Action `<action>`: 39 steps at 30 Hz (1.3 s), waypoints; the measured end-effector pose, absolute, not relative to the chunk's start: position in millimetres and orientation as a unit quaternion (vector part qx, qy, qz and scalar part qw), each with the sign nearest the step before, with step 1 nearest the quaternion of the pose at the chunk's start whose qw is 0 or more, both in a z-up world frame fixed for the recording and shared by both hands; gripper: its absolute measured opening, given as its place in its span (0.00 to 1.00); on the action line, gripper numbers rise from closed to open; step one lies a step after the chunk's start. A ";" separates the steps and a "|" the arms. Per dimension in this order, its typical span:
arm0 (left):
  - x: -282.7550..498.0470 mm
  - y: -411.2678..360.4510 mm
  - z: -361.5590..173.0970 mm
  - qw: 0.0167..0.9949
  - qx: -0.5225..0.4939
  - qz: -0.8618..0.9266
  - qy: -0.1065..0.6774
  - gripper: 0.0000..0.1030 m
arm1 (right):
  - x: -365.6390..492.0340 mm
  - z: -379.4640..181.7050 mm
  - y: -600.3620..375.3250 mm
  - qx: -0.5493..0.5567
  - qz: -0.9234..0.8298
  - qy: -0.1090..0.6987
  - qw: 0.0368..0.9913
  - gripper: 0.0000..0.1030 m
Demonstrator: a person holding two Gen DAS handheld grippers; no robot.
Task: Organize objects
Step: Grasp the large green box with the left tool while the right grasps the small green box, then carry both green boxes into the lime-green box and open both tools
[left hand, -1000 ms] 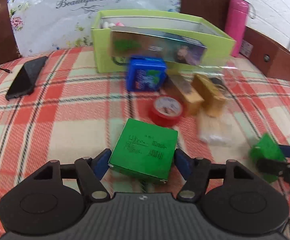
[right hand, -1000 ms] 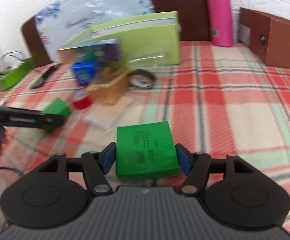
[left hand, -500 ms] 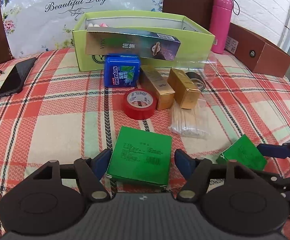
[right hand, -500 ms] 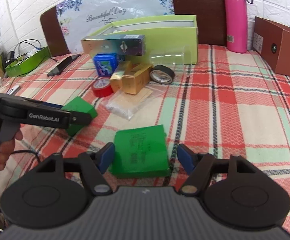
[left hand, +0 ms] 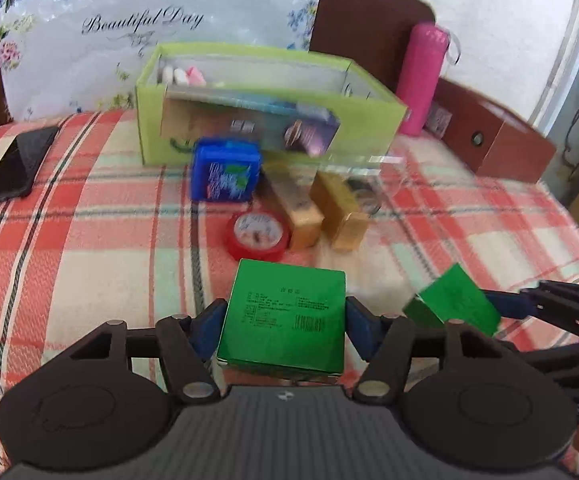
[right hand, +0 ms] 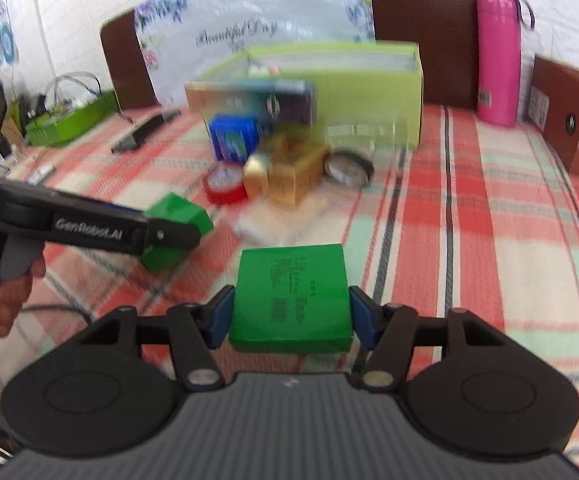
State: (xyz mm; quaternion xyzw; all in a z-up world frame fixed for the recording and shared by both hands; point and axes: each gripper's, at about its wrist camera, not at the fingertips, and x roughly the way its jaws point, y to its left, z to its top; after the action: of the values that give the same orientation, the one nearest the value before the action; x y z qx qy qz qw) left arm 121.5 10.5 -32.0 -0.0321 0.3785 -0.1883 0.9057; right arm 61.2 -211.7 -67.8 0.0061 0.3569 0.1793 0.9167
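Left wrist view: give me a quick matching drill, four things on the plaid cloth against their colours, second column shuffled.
Things:
1. bottle
2. tape roll
3. mint tin
4. box in the left tongs

Colours:
a. blue
b. green
c. pink
d. red

Pairs: 1-c, 2-d, 3-a, 4-b

left gripper [left hand: 285, 322] squeezing a green box [left hand: 287, 314], right gripper [right hand: 291, 312] squeezing another green box [right hand: 291, 298], both lifted side by side
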 end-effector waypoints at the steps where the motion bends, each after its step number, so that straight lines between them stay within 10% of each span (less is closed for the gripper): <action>1: 122.8 10.2 -24.0 0.908 -0.034 -0.193 0.370 0.63 | 65.0 -60.8 -212.5 0.007 0.182 0.349 0.919 0.57; 15: 235.4 17.7 65.8 0.939 -0.104 -0.165 0.284 0.64 | 194.1 16.7 -192.5 0.020 0.188 0.245 0.951 0.57; 30: 354.0 37.9 19.2 0.929 -0.099 -0.131 0.331 0.76 | 317.2 -42.1 -145.5 0.008 0.182 0.282 0.942 0.60; 34: 357.5 40.4 6.9 0.926 -0.103 -0.119 0.342 0.77 | 317.8 -56.2 -143.3 -0.001 0.179 0.295 0.938 0.93; 39: 335.4 33.4 20.9 0.941 -0.075 -0.112 0.310 0.77 | 293.9 -40.7 -153.1 -0.013 0.174 0.267 0.948 1.00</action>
State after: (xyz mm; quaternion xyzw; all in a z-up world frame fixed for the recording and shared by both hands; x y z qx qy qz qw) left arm 335.4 33.4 20.9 -0.0747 0.3103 -0.1119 0.9411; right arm 293.9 -153.1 -40.7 -0.0134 0.2667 0.1740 0.9478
